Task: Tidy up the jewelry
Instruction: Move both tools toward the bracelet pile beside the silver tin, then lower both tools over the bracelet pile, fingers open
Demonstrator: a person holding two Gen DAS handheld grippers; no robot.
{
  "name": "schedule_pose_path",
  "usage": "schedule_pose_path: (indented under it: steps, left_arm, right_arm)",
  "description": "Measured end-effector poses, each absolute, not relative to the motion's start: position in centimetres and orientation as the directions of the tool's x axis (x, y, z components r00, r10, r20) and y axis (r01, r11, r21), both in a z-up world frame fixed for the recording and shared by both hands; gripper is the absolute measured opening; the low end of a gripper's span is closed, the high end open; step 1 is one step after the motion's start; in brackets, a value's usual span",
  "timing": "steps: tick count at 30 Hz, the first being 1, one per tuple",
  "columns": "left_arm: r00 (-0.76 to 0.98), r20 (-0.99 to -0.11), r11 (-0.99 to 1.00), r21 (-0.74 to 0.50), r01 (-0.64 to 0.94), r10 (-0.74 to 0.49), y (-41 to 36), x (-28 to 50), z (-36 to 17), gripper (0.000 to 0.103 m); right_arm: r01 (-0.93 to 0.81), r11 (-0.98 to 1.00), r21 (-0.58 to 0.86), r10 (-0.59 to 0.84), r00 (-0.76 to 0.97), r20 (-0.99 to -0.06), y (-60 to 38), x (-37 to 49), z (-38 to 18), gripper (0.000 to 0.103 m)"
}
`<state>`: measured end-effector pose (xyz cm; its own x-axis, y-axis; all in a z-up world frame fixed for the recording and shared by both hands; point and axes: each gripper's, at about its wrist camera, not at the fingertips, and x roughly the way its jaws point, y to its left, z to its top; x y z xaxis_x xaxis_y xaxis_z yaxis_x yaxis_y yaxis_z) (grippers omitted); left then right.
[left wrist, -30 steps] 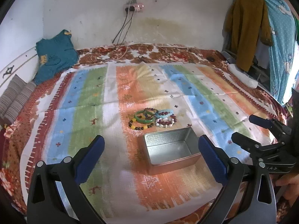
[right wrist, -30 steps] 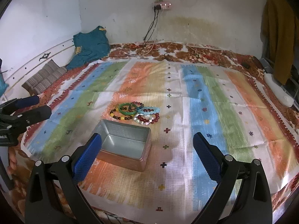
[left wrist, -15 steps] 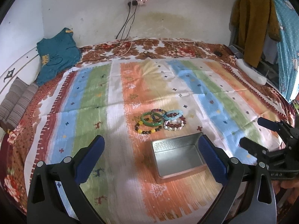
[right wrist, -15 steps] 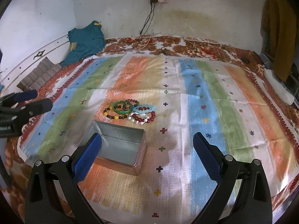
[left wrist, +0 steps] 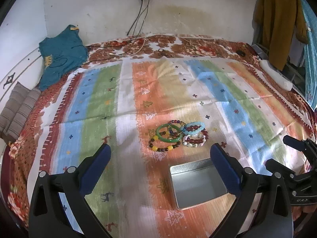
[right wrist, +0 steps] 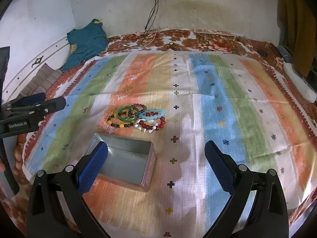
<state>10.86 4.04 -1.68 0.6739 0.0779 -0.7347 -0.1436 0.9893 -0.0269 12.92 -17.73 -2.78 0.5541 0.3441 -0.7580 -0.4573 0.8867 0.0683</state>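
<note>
A heap of bead bracelets (left wrist: 178, 135) (right wrist: 138, 119) lies on the striped cloth, with a green bangle (left wrist: 168, 133) (right wrist: 127, 114) on its left side. Just in front of the heap stands an empty silver tin box (left wrist: 196, 182) (right wrist: 122, 162). My left gripper (left wrist: 160, 166) is open above the cloth, the box near its right finger. My right gripper (right wrist: 156, 160) is open too, and its left finger overlaps the box's near corner in view. Each gripper shows at the edge of the other's view. Neither holds anything.
A striped cloth (left wrist: 99, 99) covers a floral bed. A teal garment (left wrist: 61, 55) and folded grey cloth (left wrist: 17, 109) lie at the far left. Cables (left wrist: 138, 19) hang from a wall socket. Clothes (left wrist: 277, 19) hang at the right, above a white power strip (left wrist: 277, 75).
Both views have shifted: the box and bracelets sit lower and further right in the left wrist view, lower and further left in the right wrist view. Both grippers stay open.
</note>
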Motion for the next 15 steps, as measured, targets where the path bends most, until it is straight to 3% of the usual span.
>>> schedule_pose_path:
  steps: [15]
  left_arm:
    - [0.642, -0.762, 0.990, -0.010, -0.138, 0.082, 4.2, 14.9, -2.6, 0.098]
  right_arm:
    - [-0.450, 0.891, 0.060, 0.317, 0.522, -0.792, -15.7, 17.0, -4.2, 0.099]
